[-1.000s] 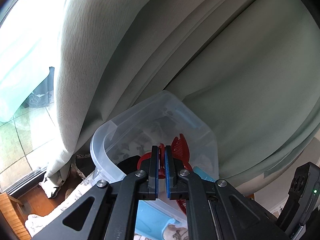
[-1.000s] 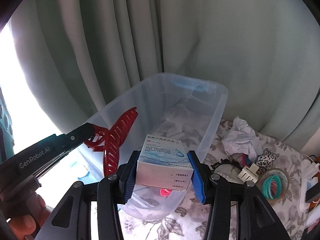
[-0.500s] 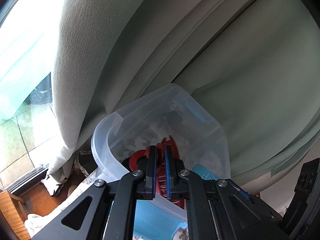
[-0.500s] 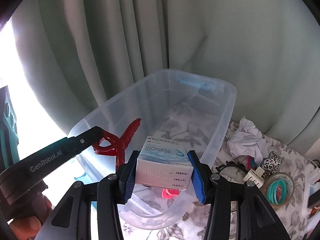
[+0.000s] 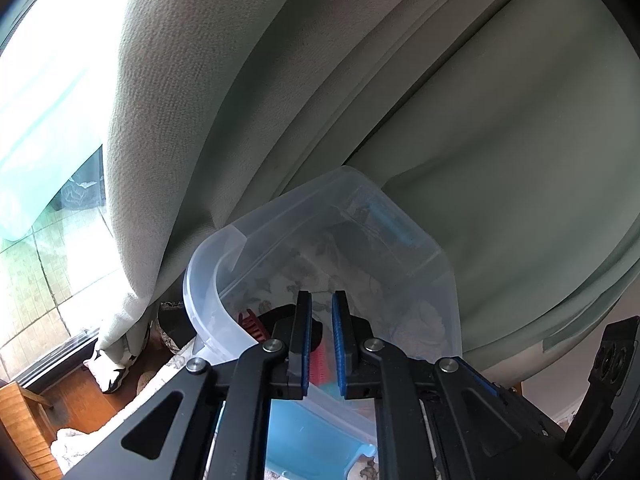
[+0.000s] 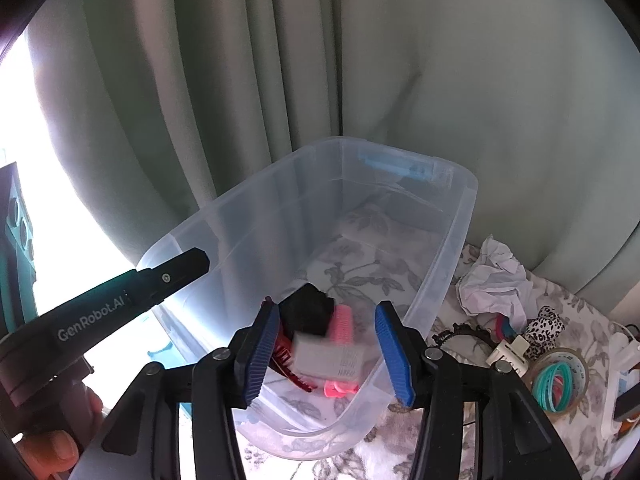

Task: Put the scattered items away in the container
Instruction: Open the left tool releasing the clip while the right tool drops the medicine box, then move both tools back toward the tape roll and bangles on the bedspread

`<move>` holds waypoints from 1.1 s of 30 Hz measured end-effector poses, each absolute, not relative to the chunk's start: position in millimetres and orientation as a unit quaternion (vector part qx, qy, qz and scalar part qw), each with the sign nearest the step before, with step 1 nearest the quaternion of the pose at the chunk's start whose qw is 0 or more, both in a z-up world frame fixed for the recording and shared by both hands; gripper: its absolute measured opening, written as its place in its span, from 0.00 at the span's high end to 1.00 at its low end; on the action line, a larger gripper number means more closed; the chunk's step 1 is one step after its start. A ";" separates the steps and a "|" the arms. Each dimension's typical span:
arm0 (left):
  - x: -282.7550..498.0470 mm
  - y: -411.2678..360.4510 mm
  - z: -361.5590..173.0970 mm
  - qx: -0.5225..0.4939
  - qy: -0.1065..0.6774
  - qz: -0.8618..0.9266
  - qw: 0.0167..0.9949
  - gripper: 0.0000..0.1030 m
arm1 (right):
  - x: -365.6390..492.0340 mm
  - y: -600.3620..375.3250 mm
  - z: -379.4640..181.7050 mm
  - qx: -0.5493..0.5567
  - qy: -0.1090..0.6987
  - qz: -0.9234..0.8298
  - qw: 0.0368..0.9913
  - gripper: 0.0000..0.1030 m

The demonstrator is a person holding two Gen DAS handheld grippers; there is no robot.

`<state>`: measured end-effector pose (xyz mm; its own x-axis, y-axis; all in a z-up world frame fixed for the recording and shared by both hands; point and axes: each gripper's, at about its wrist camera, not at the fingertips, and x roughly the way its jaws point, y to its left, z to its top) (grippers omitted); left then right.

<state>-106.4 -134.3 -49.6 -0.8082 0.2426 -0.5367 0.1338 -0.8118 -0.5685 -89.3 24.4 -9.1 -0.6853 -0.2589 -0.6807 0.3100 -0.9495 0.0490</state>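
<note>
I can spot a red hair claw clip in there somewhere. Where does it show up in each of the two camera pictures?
Left wrist view: red hair claw clip low centre, seen through the bin wall, left of the left gripper.
Right wrist view: clip low centre, on the bin floor beside the box.
Shared landmark: clear plastic bin.

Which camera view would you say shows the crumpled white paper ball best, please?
The right wrist view: the crumpled white paper ball lies in plain sight on the floral cloth, just right of the clear plastic bin. The left wrist view shows none of it, only bin and curtain.
</note>
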 end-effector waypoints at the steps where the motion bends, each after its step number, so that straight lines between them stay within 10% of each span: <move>1: -105.9 -133.4 -50.1 -0.308 -0.305 0.900 0.030 0.90 | -89.0 24.5 -9.3 0.365 0.036 -0.917 0.155 0.46; 33: -54.3 -98.8 24.0 -0.277 -0.263 0.922 0.068 0.69 | -35.3 66.4 43.9 0.317 0.003 -0.939 0.134 0.46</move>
<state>-54.3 -98.8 24.0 -0.8372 0.2705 -0.4754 0.0212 -0.8524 -0.5225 -35.3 66.4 43.9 -0.7635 -0.2489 -0.5959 0.2526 -0.9643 0.0790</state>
